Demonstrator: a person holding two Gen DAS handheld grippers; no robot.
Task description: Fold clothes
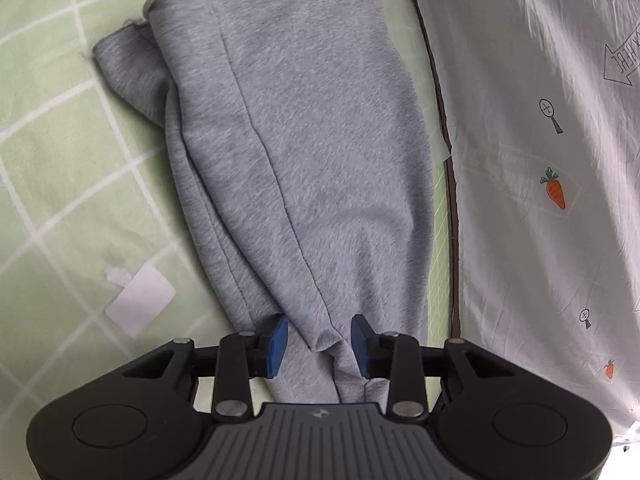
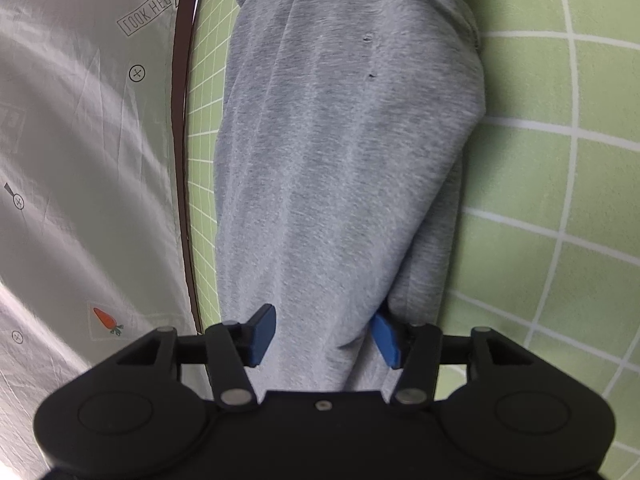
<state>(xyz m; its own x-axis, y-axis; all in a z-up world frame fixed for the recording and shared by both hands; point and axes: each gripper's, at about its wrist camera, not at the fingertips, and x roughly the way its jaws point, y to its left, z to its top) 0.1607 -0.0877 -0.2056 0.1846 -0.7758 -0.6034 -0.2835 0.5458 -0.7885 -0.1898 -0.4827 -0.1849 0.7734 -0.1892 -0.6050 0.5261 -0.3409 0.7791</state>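
Observation:
A grey knit garment (image 1: 304,152) lies folded lengthwise on a green checked sheet (image 1: 52,152). In the left wrist view my left gripper (image 1: 319,344) is open, its blue pads (image 1: 279,345) either side of a bunched end of the cloth. In the right wrist view the same garment (image 2: 340,152) runs away from me, and my right gripper (image 2: 324,336) is open with its blue pads (image 2: 386,340) straddling the near end of the cloth. Neither pair of pads presses the cloth.
A pale sheet printed with carrots (image 1: 556,194) and "LOOK HERE" arrows lies along one side, past a brown trim (image 1: 450,184); it also shows in the right wrist view (image 2: 80,152). A white paper square (image 1: 140,304) lies on the green sheet.

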